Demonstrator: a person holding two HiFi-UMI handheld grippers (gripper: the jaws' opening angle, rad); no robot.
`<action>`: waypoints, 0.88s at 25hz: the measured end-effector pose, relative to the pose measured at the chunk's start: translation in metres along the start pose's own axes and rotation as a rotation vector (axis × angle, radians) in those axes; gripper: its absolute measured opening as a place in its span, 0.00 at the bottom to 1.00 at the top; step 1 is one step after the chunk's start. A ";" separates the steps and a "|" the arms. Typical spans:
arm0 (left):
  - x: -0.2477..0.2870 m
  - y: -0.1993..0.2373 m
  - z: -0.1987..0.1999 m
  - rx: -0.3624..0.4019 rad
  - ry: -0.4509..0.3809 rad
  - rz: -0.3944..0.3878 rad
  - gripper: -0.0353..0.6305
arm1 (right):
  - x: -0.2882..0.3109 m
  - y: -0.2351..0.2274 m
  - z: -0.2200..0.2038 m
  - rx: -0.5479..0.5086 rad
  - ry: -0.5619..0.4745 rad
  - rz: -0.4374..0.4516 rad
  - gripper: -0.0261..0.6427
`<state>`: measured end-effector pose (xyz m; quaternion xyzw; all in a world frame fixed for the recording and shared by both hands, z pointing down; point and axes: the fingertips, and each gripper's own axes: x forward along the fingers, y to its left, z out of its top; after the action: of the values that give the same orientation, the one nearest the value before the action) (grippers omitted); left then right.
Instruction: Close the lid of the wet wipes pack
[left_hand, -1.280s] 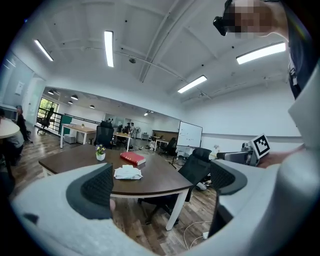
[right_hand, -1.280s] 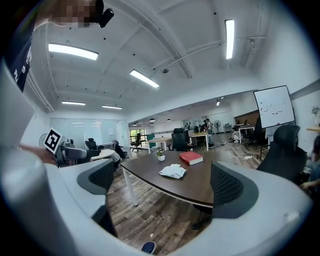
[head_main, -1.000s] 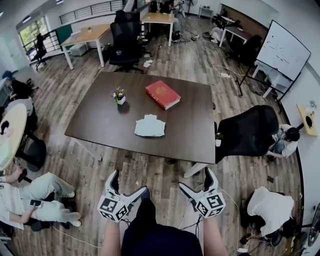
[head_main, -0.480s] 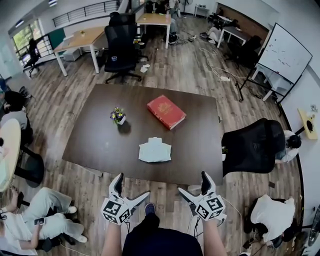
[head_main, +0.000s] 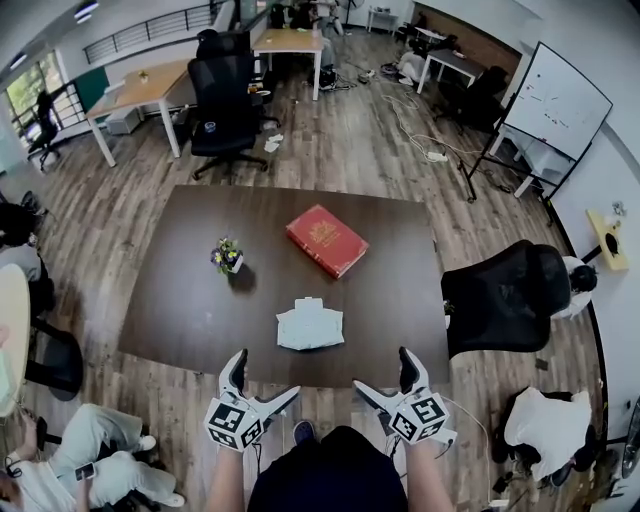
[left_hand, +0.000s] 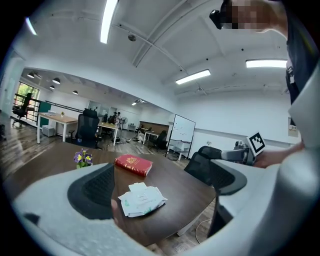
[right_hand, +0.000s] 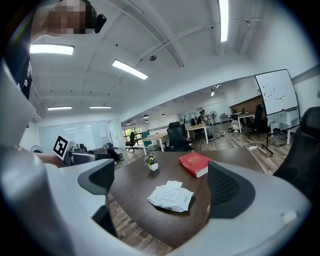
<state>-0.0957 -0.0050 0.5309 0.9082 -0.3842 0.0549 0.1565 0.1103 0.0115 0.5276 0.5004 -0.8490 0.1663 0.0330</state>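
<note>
The white wet wipes pack (head_main: 310, 326) lies flat on the dark brown table (head_main: 190, 300), near the middle of its front edge. Its small lid flap (head_main: 310, 303) stands folded back at the pack's far side. My left gripper (head_main: 262, 380) and right gripper (head_main: 385, 372) hang side by side just short of the table's near edge, both open with nothing between the jaws. In the left gripper view the pack (left_hand: 142, 199) shows between the spread jaws of that gripper (left_hand: 160, 185). The right gripper view shows the pack (right_hand: 171, 196) ahead of the open gripper (right_hand: 162, 185).
A red book (head_main: 326, 240) lies beyond the pack, and a small flower pot (head_main: 227, 257) stands to the pack's far left. A black office chair (head_main: 500, 290) is at the table's right end. People sit on the floor at lower left (head_main: 90, 455) and lower right (head_main: 545, 430).
The table and pack have drawn nearer as I stepped forward. Both grippers stay open and now sit close to the table's front edge.
</note>
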 end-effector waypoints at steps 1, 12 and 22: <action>0.002 0.002 0.000 -0.002 0.004 -0.001 0.94 | 0.003 0.000 0.001 0.006 -0.001 0.004 0.93; 0.031 0.041 0.004 -0.014 0.013 0.017 0.94 | 0.056 -0.012 0.016 -0.007 -0.003 0.059 0.92; 0.071 0.076 0.008 -0.030 0.019 0.046 0.94 | 0.102 -0.037 0.023 -0.020 0.031 0.118 0.91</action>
<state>-0.1008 -0.1060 0.5574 0.8961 -0.4044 0.0613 0.1725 0.0940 -0.0979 0.5384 0.4464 -0.8781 0.1672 0.0410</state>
